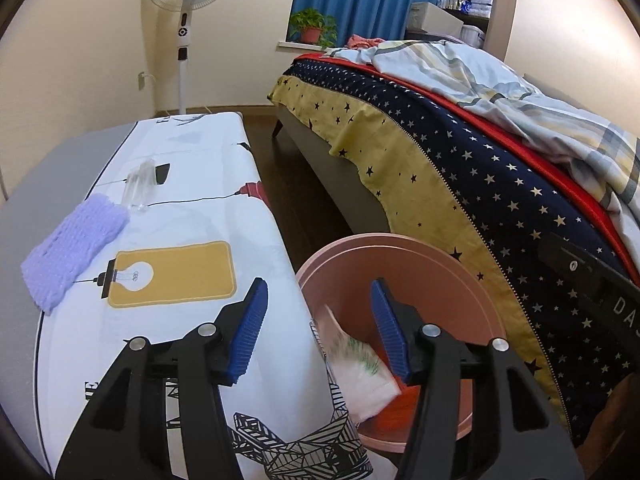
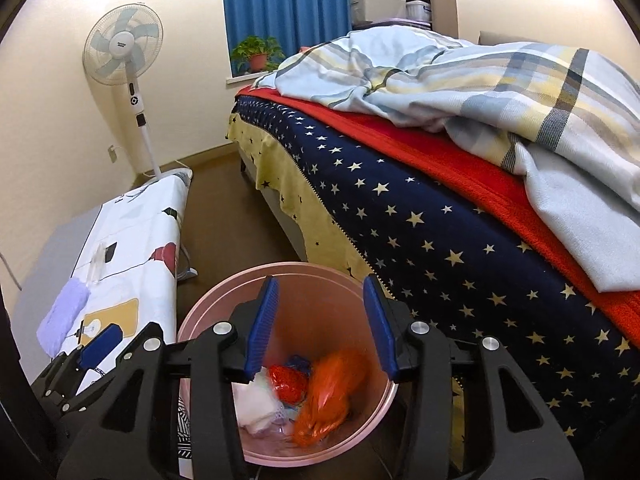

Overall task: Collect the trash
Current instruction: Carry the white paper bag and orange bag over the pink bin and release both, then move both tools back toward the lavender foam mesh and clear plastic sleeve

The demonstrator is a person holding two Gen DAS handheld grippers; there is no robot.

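Left wrist view: left gripper (image 1: 320, 312) jaws apart, white wrapper (image 1: 356, 364) loose between them, over pink bin (image 1: 404, 248). Purple foam net (image 1: 68, 248) on printed table (image 1: 192, 216) (beside bed (image 1: 440, 168)).

Right wrist view: right gripper (image 2: 322, 320) parted, empty; orange bag (image 2: 328, 396) in bin.

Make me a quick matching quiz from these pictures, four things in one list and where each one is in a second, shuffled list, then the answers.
Things:
1. purple foam net
2. orange plastic bag
3. plaid quilt
4. potted plant

Places:
A. on the window sill by the blue curtain
B. on the patterned table top
C. inside the pink bin
D. rumpled on top of the bed

Pairs: 1-B, 2-C, 3-D, 4-A
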